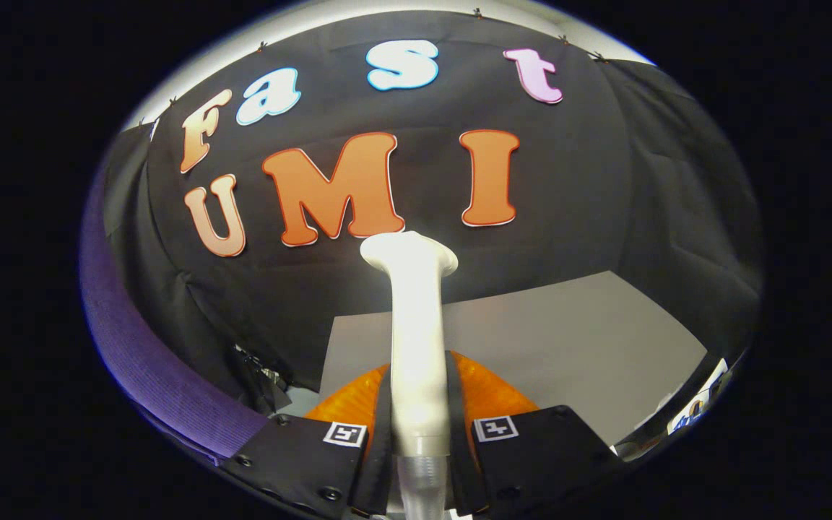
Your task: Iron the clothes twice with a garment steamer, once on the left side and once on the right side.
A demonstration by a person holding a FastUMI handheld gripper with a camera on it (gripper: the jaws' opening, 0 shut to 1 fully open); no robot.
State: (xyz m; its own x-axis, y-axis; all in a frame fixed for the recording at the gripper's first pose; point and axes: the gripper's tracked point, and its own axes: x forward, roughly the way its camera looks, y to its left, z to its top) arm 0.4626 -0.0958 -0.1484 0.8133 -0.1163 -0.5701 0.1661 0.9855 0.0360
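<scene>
A white garment steamer (416, 339) stands upright between my fingers, its long handle running up to a flared head (409, 254) beyond the fingertips. My gripper (418, 393) is shut on the steamer's handle, with both fingers pressed against its sides. A purple ribbed piece of clothing (143, 361) curves along the left, well to the side of the fingers and apart from the steamer head.
A grey table top (568, 339) lies ahead and to the right, below the steamer head. Black cloth walls close the booth behind and at both sides. A small metal clip or stand (261, 375) sits at the cloth's foot on the left.
</scene>
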